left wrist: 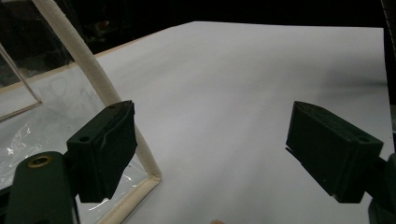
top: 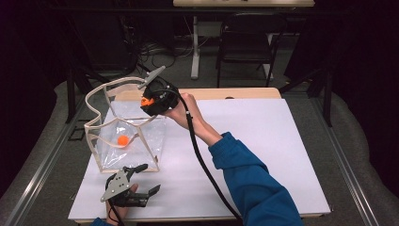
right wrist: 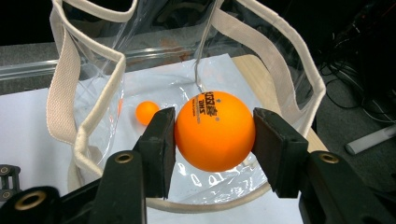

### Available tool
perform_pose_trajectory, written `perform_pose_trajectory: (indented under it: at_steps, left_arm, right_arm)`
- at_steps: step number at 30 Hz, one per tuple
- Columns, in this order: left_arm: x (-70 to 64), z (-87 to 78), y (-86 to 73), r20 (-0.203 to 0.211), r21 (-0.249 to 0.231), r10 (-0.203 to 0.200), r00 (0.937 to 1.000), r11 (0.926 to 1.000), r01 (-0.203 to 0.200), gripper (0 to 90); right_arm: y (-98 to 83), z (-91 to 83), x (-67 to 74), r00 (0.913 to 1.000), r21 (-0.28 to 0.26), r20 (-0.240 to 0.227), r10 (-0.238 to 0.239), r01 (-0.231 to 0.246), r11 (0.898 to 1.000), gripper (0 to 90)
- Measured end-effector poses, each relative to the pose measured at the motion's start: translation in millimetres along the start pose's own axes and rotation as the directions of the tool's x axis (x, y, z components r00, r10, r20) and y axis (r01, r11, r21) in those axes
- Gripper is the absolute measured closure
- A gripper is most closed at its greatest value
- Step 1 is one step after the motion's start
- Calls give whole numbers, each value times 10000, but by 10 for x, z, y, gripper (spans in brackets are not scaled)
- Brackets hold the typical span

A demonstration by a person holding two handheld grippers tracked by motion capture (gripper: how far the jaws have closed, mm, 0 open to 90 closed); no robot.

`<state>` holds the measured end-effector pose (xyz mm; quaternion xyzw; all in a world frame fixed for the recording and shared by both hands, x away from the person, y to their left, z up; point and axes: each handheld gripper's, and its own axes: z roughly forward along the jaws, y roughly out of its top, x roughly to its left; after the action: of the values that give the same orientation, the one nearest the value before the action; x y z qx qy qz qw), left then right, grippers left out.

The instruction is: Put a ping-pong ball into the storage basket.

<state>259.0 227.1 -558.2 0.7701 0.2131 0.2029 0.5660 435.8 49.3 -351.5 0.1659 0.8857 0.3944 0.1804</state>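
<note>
A clear plastic tote bag (top: 123, 136) with cream straps stands open on the white table sheet (top: 263, 141) at the left. One orange ball (top: 123, 140) lies inside it, also seen as the small ball (right wrist: 147, 112) on the bag's floor. My right gripper (top: 147, 101) hangs over the bag's mouth, shut on a second orange ball (right wrist: 215, 130) with black print. That held ball (top: 147, 101) shows as an orange spot between the jaws. My left gripper (top: 146, 181) rests near the table's front edge beside the bag's corner, jaws wide apart with nothing between them (left wrist: 210, 154).
The bag's cream strap (left wrist: 100, 84) runs close past my left gripper's left jaw. A black chair (top: 247, 37) and a table leg stand beyond the far edge. The right gripper's cable (top: 207, 169) trails across the sheet.
</note>
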Motion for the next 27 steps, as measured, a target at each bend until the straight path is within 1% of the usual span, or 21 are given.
perform_pose_trajectory:
  at_steps: [5, 11, 16, 27]
  left_arm:
    - [1, -1, 0, 3, 2, 9, 10000, 10000, -9, 161]
    - [6, -4, 0, 8, 25, 28, 10000, 10000, -28, 161]
    - [3, -4, 1, 13, 17, 32, 10000, 10000, -32, 161]
    - [1, -5, 2, 13, -2, 32, 10000, 10000, -32, 161]
  right_arm:
    - [-13, 44, -3, 10000, 299, -80, -1, 3, 9996, 505]
    - [-25, 69, -19, 9999, 443, -142, 57, -50, 9990, 505]
    - [-28, 100, -15, 9997, 792, -245, -6, 26, 9969, 504]
    - [-32, 148, 4, 9992, 1049, -406, 43, 0, 9945, 501]
